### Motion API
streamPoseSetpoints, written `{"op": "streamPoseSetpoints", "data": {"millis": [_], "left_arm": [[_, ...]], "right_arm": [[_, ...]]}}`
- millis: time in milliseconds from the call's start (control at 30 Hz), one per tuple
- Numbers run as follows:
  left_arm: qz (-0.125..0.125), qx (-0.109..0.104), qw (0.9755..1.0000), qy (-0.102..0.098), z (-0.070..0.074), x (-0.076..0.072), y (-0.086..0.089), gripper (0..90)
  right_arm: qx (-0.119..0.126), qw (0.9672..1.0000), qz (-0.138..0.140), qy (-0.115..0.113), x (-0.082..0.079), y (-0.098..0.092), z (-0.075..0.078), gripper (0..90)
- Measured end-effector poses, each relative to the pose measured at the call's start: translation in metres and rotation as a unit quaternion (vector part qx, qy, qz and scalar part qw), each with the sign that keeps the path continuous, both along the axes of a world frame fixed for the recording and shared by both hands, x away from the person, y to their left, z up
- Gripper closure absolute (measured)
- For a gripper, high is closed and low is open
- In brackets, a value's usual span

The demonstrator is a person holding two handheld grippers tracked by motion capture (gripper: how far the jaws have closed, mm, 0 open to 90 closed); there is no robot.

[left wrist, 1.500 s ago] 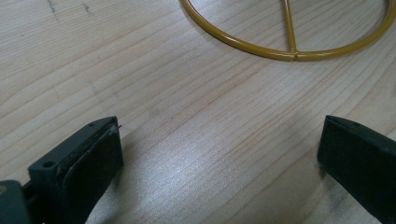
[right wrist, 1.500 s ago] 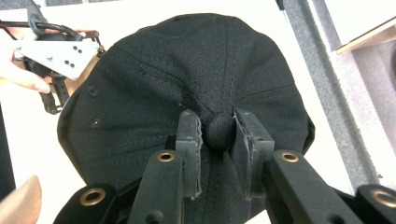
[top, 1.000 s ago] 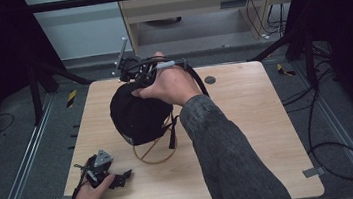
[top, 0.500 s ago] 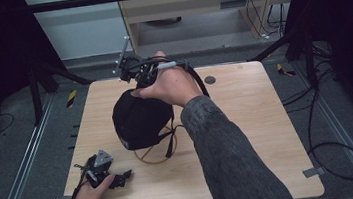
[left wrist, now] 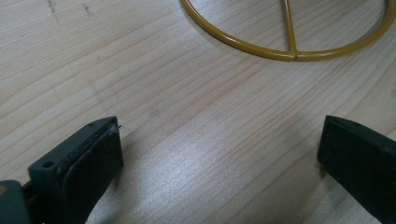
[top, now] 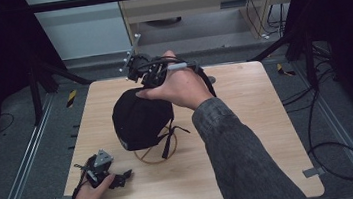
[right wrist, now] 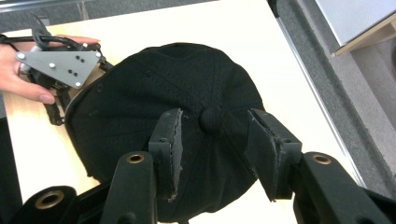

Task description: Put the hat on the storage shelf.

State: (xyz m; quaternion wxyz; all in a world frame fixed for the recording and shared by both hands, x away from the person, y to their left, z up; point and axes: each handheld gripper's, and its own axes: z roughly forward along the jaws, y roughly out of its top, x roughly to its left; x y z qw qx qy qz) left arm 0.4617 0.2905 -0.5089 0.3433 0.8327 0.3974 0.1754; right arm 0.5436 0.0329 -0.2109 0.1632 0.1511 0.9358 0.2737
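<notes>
Black cap sits on the yellow wire stand, near the middle of the worktop, slightly toward the left. The stand's ring base and upright strut show below the cap's lower edge; a strap hangs at the cap's right side.

Right gripper hangs directly over the crown, one jaw to each side of the top button. The jaws have just been opening; they stand partly apart, pads clear of the fabric, nothing in their hold. Judged from this: the cap looks placed and let go, so the hanging step seems done. Left to do, probably: draw the right gripper away, and check that the cap sits square.

Left gripper lies low at the near left corner of the worktop, well apart from the cap. Its jaws stand wide, bare wood between them, holding nothing. An arc of the stand's ring crosses the top of the left gripper view.

Hard to make out:
- How the cap bears on the stand; the top of the stand is hidden under the cap.
- Brim direction; dark fabric against shadow in the high view.
- Right gripper's jaws in the high view, covered by the hand.
</notes>
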Motion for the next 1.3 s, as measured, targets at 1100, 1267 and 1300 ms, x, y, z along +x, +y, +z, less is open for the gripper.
{"op": "streamPoseSetpoints", "data": {"millis": [1100, 1267, 1300], "left_arm": [[-0.001, 0.002, 1.0, 0.0, 0.0, 0.0, 0.0, 0.0], [0.0, -0.001, 1.0, 0.001, 0.0, 0.0, 0.0, 0.0], [-0.001, 0.0, 1.0, 0.001, 0.0, 0.0, 0.0, 0.0]], "right_arm": [[0.033, 0.997, -0.067, -0.02, -0.021, -0.08, -0.011, 26.9], [0.034, 0.9956, -0.085, -0.02, -0.022, -0.091, -0.015, 19.6], [0.035, 0.9954, -0.087, -0.02, -0.022, -0.092, -0.016, 18.8]]}}
